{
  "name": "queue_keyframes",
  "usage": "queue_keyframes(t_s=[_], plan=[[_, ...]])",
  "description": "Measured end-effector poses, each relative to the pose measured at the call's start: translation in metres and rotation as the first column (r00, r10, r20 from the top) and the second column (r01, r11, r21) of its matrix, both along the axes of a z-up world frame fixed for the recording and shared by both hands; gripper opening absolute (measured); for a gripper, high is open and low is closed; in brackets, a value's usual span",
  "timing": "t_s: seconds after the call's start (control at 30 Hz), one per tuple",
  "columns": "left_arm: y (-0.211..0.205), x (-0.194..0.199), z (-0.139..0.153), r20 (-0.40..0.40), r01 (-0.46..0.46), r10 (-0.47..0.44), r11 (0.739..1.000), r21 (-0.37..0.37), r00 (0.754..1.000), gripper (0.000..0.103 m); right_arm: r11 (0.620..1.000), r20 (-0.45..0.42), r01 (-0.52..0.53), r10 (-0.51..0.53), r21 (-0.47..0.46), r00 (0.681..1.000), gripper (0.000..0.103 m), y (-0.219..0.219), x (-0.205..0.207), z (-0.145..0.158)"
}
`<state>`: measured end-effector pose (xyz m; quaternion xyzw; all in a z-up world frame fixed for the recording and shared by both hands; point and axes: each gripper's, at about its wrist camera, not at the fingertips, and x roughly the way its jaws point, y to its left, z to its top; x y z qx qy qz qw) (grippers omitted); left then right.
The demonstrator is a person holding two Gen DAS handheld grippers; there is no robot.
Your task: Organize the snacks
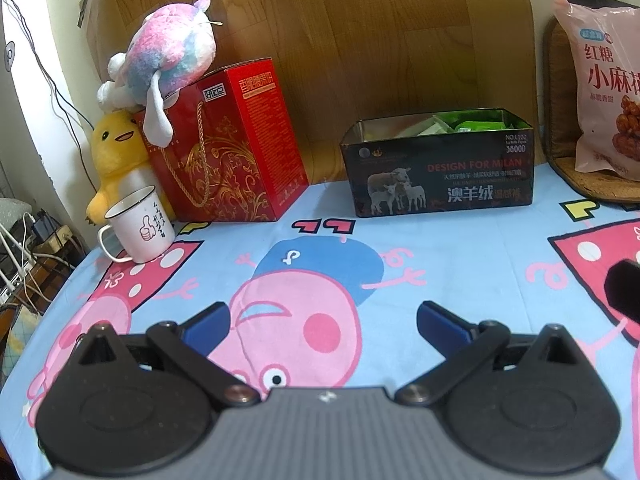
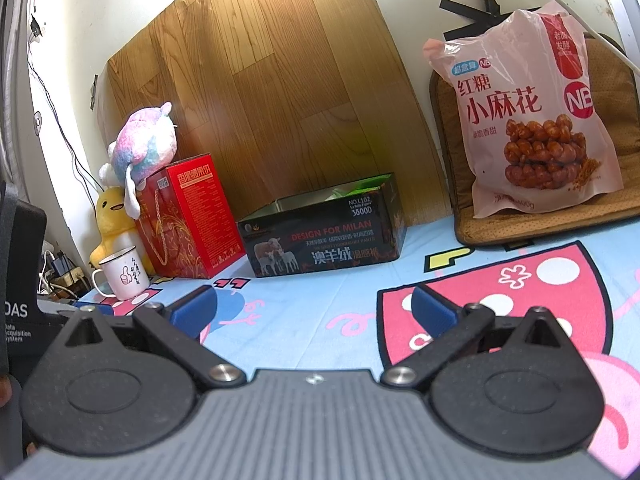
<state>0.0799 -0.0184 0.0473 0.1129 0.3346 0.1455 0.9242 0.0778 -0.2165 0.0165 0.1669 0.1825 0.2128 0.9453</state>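
Hovering above the cartoon cloth (image 1: 460, 240), the left gripper (image 1: 323, 322) and the right gripper (image 2: 314, 312) both have jaws spread wide, holding nothing. Behind them stands the open black tin (image 1: 440, 184) with small packets inside. Right of the tin, the pink snack bag (image 2: 532, 120) leans on a woven mat (image 2: 600, 216).

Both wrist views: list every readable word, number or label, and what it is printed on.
"DESIGN FOR MILAN", "NO.L102", "3800D", "澳羊绒": black tin box.
"红糖", "小麻花", "NB": pink snack bag.
"DAS", "Data Acquisition System", cut off at the left edge: black device.
Red gift box lettering: too blurred.
Enamel mug handwriting: too small.
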Motion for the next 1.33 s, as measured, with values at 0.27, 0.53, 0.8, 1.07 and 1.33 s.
queue_keyframes(t_s=[0.27, 0.53, 0.8, 1.07, 1.33], plan=[[0.0, 0.0015, 0.0004, -0.001, 0.003, -0.003, 1.0, 0.001, 1.0, 0.103, 1.0, -0.002, -0.002, 0.002, -0.001, 1.0, 0.103, 0.0005, -0.0002, -0.0011], [-0.002, 0.0023, -0.0009, -0.002, 0.008, -0.008, 1.0, 0.002, 1.0, 0.103, 1.0, -0.004, -0.002, 0.002, 0.0, 1.0, 0.103, 0.0012, -0.0014, -0.003], [-0.0028, 0.0024, -0.0011, -0.001, 0.007, -0.007, 1.0, 0.004, 1.0, 0.103, 1.0, -0.005, -0.002, 0.002, 0.0, 1.0, 0.103, 0.001, -0.0011, -0.0029], [-0.0027, 0.0025, -0.0027, -0.004, 0.01, -0.01, 1.0, -0.002, 1.0, 0.103, 1.0, -0.005, -0.002, 0.002, 0.0, 1.0, 0.103, 0.001, -0.0009, -0.0026], [-0.0021, 0.0013, -0.0047, -0.022, 0.044, -0.045, 0.998, -0.048, 0.999, 0.103, 1.0, -0.005, -0.001, 0.001, 0.0, 1.0, 0.103, 0.0009, -0.0008, -0.0025]])
